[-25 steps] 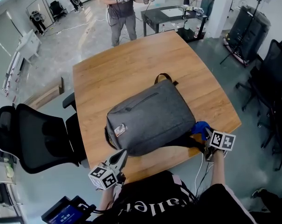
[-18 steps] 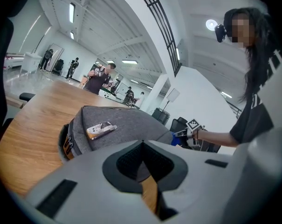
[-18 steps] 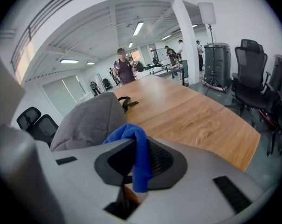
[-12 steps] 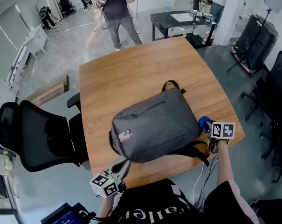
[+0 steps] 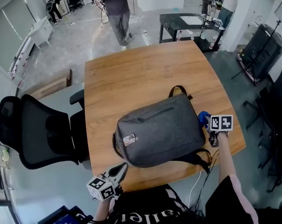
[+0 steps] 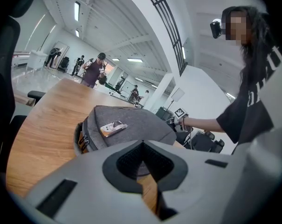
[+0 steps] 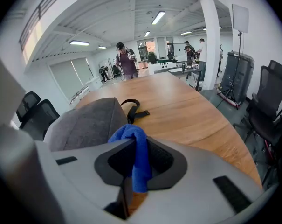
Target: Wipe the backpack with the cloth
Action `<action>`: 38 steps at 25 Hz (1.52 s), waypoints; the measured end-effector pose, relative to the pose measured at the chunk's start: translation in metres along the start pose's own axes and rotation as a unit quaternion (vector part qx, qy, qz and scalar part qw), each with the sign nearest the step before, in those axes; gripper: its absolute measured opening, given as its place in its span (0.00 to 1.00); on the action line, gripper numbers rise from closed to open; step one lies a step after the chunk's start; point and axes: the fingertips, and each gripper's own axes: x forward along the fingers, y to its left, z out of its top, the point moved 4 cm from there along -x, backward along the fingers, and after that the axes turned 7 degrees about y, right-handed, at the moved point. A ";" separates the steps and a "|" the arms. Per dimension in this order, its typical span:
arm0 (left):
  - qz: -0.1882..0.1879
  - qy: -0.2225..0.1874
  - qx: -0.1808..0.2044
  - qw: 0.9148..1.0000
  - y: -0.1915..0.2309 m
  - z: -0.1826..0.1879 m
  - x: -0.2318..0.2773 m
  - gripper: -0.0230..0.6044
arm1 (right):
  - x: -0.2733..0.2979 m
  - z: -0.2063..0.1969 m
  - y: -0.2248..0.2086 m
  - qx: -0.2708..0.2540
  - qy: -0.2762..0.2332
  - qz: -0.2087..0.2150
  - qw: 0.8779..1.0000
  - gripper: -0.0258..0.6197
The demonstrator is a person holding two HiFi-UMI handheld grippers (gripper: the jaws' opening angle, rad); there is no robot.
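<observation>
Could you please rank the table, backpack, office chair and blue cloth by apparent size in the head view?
Largest: wooden table.
Next: grey backpack and black office chair, which look about alike, so unranked.
Smallest: blue cloth, only partly showing.

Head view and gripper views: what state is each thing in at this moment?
backpack: lying flat on the table.
cloth: bunched, pinched in the right gripper's jaws.
right gripper: jaws shut on the cloth, beside the backpack.
left gripper: jaws shut, empty, off the backpack.
</observation>
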 end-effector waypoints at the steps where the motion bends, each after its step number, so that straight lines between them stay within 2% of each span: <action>1: -0.001 0.001 0.000 1.000 0.000 0.000 -0.001 0.04 | 0.003 0.006 0.001 -0.005 0.001 -0.001 1.000 0.14; 7: 0.006 -0.002 -0.012 1.000 0.024 -0.003 -0.006 0.04 | 0.025 0.060 0.008 -0.019 0.000 -0.002 1.000 0.14; 14: 0.027 -0.023 -0.027 0.999 0.056 0.012 -0.013 0.04 | 0.058 0.126 0.023 -0.048 0.008 -0.024 0.999 0.14; 24: 0.044 -0.041 -0.053 0.997 0.085 0.010 -0.016 0.04 | 0.087 0.155 0.047 -0.109 0.047 -0.039 0.992 0.14; 28: 0.044 -0.049 -0.058 0.996 0.087 0.010 -0.017 0.04 | 0.088 0.163 0.071 -0.160 0.062 -0.044 0.984 0.14; 32: 0.042 -0.058 -0.065 0.995 0.088 0.008 -0.014 0.04 | 0.093 0.171 0.103 -0.211 0.078 -0.029 0.974 0.14; 38: 0.038 -0.074 -0.071 0.994 0.091 0.005 -0.013 0.04 | 0.108 0.164 0.156 -0.291 0.109 -0.009 0.950 0.14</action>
